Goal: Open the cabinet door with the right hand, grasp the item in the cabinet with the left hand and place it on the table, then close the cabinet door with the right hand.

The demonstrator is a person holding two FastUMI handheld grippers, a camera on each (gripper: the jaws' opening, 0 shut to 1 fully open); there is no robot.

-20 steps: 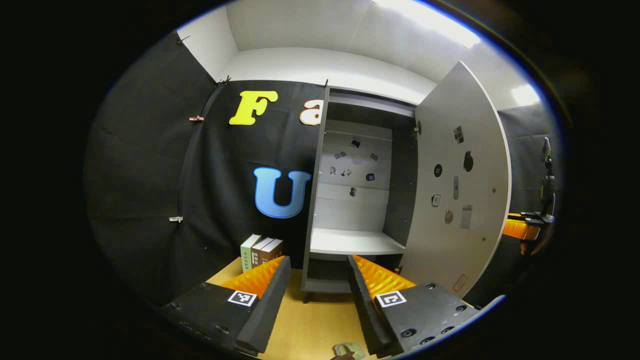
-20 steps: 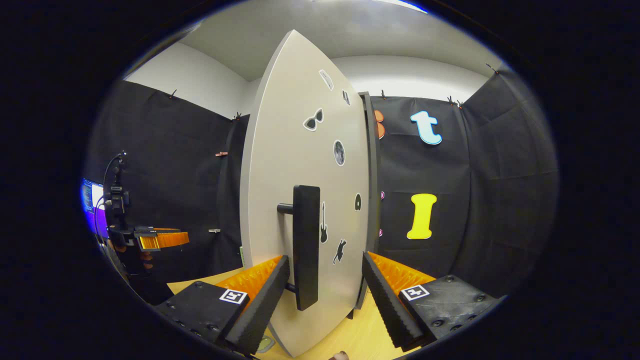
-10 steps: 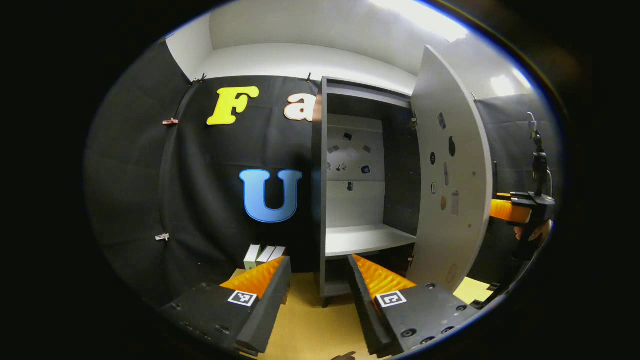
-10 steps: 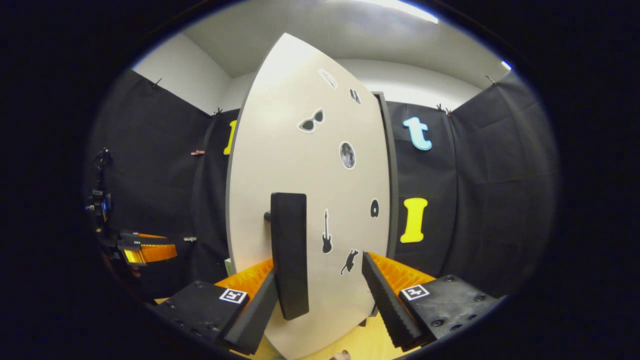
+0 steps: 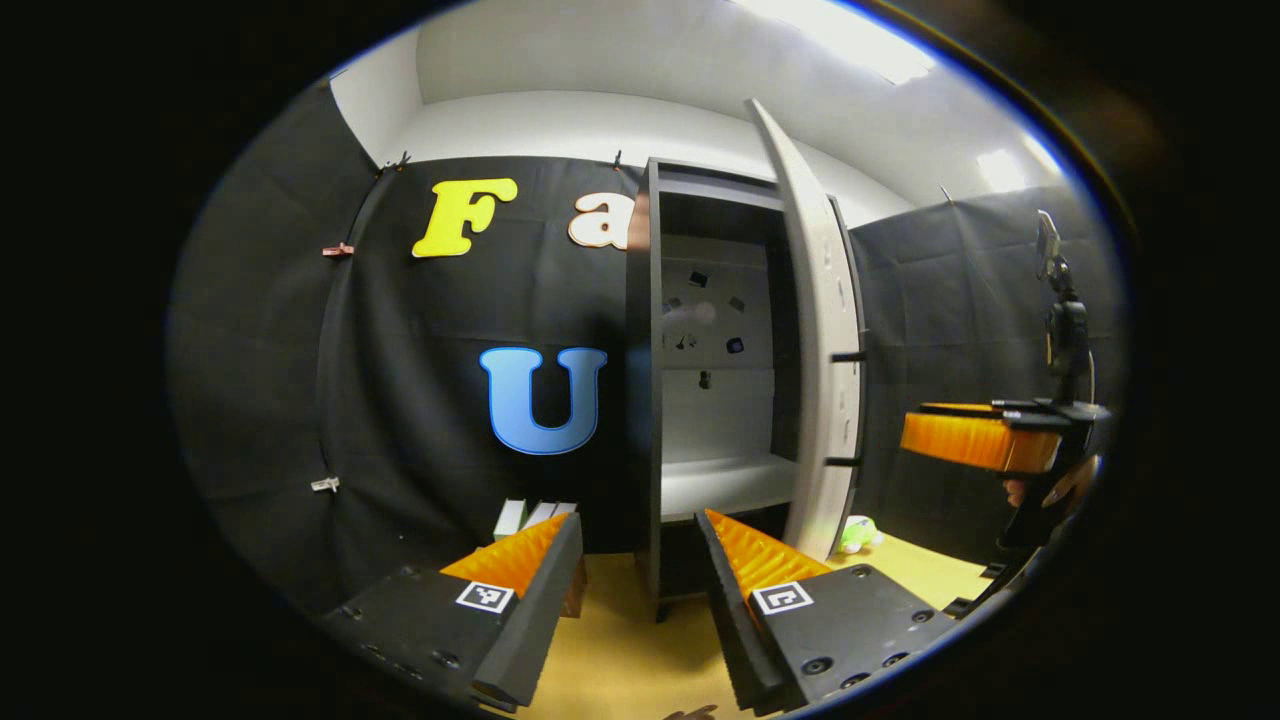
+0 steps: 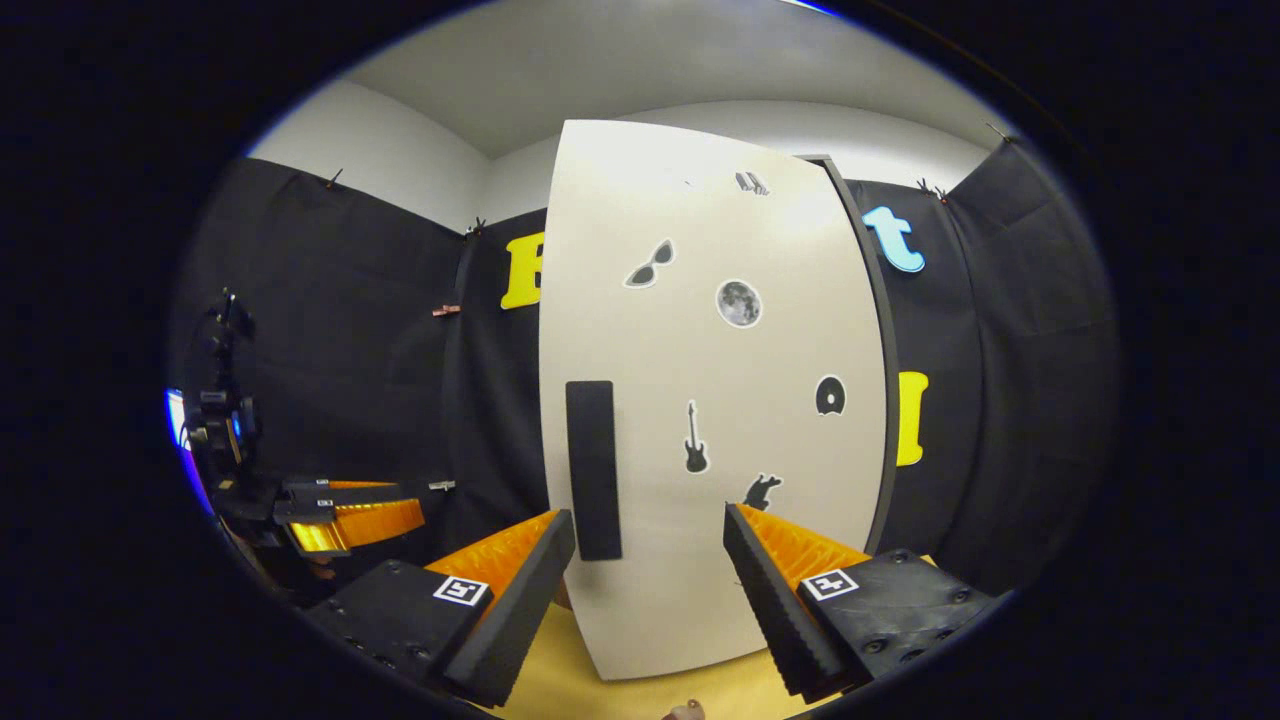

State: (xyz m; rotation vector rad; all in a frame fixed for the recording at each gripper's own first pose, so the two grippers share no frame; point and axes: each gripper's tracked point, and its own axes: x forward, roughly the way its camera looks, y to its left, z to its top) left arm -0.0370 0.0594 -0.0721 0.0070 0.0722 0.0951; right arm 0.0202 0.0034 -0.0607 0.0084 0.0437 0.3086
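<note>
In the left gripper view, the left gripper (image 5: 640,560) hangs above the counter (image 5: 620,650) with its jaws spread and nothing between them, pointing toward the cabinet (image 5: 700,380) that stands at the counter's far edge against the booth wall. The cabinet door (image 5: 815,330) is seen almost edge-on, swung partway across the opening, and two pegs of its handle stick out on the side away from the cabinet. Inside, the pale shelf (image 5: 725,485) is bare where it shows, with small stickers on the back panel above it. A small green and white item (image 5: 858,533) lies on the counter just beyond the door's lower corner; what kind of thing it is I cannot tell. Books (image 5: 530,518) stand at the counter's far left edge, partly hidden behind one finger. Off to the side the right gripper (image 5: 975,440) is held in a hand (image 5: 1050,490), near the door but apart from it. In the right gripper view, the right gripper (image 6: 650,570) faces the door's outer face (image 6: 710,400), jaws spread and empty, the dark handle (image 6: 593,468) upright just above and beside one finger, not touching either. Stickers dot the door. The left gripper (image 6: 350,515) shows farther off, beyond the door's free edge.
</note>
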